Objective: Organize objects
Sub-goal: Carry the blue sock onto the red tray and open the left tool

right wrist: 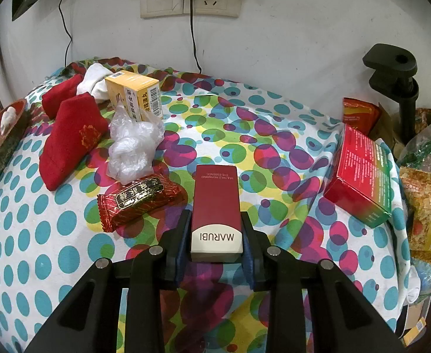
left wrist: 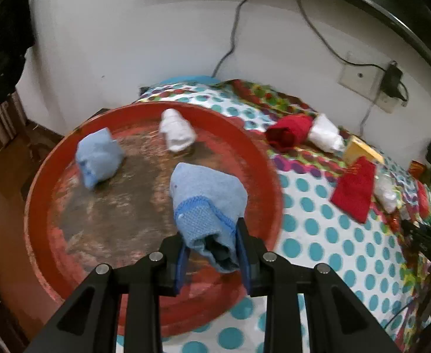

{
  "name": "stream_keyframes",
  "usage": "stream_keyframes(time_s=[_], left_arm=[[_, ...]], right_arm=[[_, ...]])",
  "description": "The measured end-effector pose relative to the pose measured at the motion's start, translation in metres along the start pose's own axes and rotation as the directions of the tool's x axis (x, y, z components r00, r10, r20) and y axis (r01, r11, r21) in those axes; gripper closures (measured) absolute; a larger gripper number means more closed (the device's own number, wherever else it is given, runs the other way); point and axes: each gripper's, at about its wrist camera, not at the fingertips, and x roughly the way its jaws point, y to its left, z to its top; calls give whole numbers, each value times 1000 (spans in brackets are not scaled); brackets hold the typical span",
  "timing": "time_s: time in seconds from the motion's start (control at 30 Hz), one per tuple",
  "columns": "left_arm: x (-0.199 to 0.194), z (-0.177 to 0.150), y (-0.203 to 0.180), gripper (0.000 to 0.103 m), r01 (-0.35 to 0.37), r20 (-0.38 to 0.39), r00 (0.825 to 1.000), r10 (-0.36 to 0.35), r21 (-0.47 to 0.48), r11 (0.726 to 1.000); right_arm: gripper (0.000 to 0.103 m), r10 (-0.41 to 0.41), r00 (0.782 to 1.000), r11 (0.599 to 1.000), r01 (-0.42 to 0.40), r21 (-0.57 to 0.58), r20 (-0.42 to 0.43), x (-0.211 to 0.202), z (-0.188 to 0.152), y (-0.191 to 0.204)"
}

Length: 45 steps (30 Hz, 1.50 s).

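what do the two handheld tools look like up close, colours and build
Both look alike: the left tool and right tool have matte black angular linkage arms with triangular cut-outs, round silver pivot pins at the joints, and dark blue pads lining the inner faces of the black fingers. No cables, markings or sleeves are visible on either.

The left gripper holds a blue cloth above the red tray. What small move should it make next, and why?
Probably lower the rolled blue cloth a little onto the bare part of the red tray and then open the left gripper. The pads are shut on the cloth, it is already over the tray, and another blue roll and a white roll lie there.
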Motion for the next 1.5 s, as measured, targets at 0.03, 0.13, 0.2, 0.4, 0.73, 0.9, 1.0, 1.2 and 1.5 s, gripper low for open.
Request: stream_keyframes(time_s=[0.03, 0.13, 0.2, 0.4, 0.73, 0.9, 1.0, 1.2, 1.5], left_arm=[[1, 0, 5, 74, -2, -2, 1000, 2, -6, 1000], [5, 0, 17, 74, -25, -8, 1000, 25, -17, 1000], [7, 1, 25, 74, -27, -13, 1000, 26, -31, 999], [15, 5, 49, 74, -76, -22, 997, 76, -24, 997], [26, 16, 91, 74, -150, -49, 987, 150, -1, 989], [34, 21, 107, 74, -182, -62, 981, 181, -1, 983], [40, 24, 116, 74, -194, -71, 979, 193, -6, 981], [46, 30, 126, 74, -209, -69, 975, 209, 10, 978], [58, 40, 130, 73, -218, -82, 972, 221, 47, 975]], right_arm=[[74, 0, 1000, 1000, 0, 0, 0, 0, 0, 0], [73, -2, 1000, 1000, 2, 0, 0, 0, 0, 0], [73, -4, 1000, 1000, 4, -2, 0, 0, 0, 0], [73, -10, 1000, 1000, 10, -3, 1, 1, -1, 0], [73, -12, 1000, 1000, 12, -5, 1, 2, -1, 1], [73, -20, 1000, 1000, 20, -9, 2, 2, -1, 1], [73, -21, 1000, 1000, 21, -10, 2, 2, -1, 0], [73, -22, 1000, 1000, 22, -10, 2, 2, -1, 1], [71, -22, 1000, 1000, 22, -10, 2, 2, -1, 1]])
